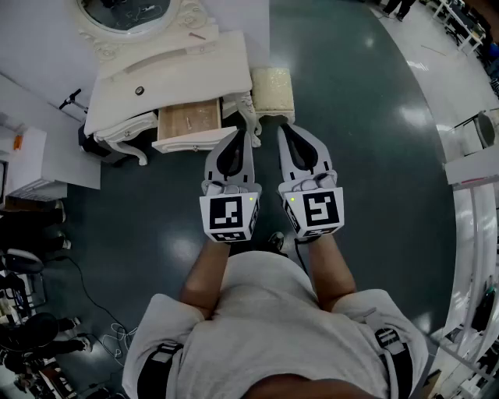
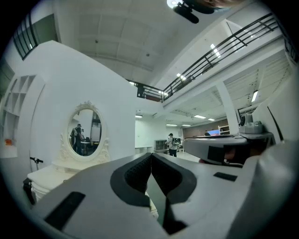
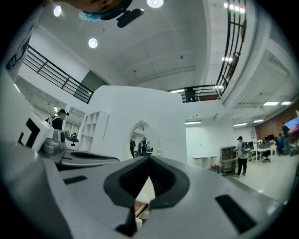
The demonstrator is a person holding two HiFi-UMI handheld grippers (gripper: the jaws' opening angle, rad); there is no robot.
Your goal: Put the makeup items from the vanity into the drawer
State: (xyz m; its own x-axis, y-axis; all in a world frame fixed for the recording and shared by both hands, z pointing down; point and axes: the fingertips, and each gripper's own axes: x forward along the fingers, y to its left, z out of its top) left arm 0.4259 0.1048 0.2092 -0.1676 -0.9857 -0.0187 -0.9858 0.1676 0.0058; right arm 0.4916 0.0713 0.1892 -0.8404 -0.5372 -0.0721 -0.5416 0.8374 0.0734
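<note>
The white vanity (image 1: 179,70) stands ahead at the upper left, its oval mirror (image 1: 129,12) at the back. Its drawer (image 1: 187,118) is pulled out and shows a bare wooden bottom. A small dark round item (image 1: 139,90) lies on the vanity top, and a thin pinkish item (image 1: 196,35) lies near the mirror's base. My left gripper (image 1: 242,132) and right gripper (image 1: 283,128) are held side by side and level, short of the drawer's front right corner. Both are shut with nothing between their jaws. The left gripper (image 2: 151,155) and the right gripper (image 3: 149,158) both face the mirror (image 2: 85,133).
A cream padded stool (image 1: 272,90) stands right of the vanity, just ahead of the right gripper. A low white cabinet (image 1: 23,152) is at the left, white racks (image 1: 475,195) at the right. Dark glossy floor lies between. A person (image 3: 241,156) stands far off.
</note>
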